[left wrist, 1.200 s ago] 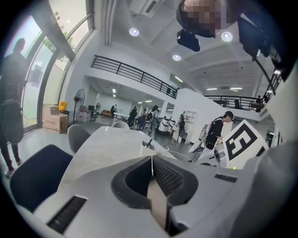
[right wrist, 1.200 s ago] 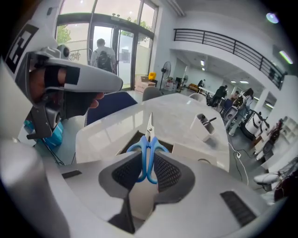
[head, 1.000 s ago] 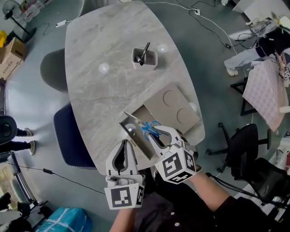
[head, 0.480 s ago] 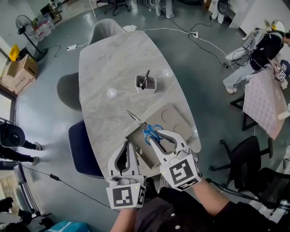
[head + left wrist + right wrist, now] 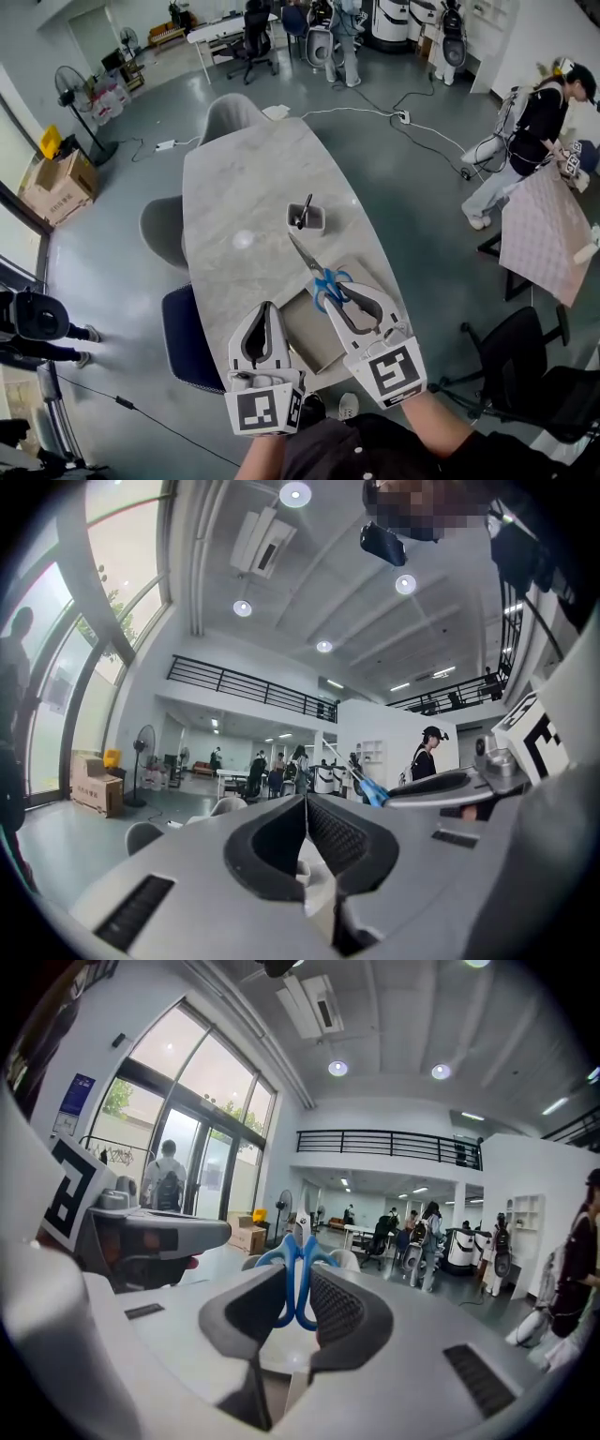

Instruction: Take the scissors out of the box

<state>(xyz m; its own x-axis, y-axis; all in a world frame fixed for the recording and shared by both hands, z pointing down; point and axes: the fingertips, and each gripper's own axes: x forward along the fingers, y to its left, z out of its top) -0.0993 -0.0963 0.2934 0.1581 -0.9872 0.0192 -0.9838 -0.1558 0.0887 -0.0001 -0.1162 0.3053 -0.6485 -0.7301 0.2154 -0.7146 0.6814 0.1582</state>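
Blue-handled scissors (image 5: 326, 278) hang in the air above the table, blades pointing up-left toward the white cup. My right gripper (image 5: 336, 285) is shut on their handles; in the right gripper view the blue loops (image 5: 297, 1277) sit pinched between the pads of the right gripper (image 5: 298, 1283). The open cardboard box (image 5: 314, 330) lies below, between the two grippers near the table's front edge. My left gripper (image 5: 264, 307) is held up beside the box, shut and with nothing in it; its jaws meet in the left gripper (image 5: 306, 804) view, where the scissors (image 5: 371, 790) show at the right.
A white cup (image 5: 305, 218) holding a pen stands mid-table on the grey marble table (image 5: 244, 187). Chairs (image 5: 183, 333) stand along the table's left side. Cables, a cardboard carton (image 5: 58, 183) and a person (image 5: 525, 141) are on the floor around.
Both grippers have risen well above the table. The right one has carried the scissors up out of the box. The head view has tilted up toward the room.
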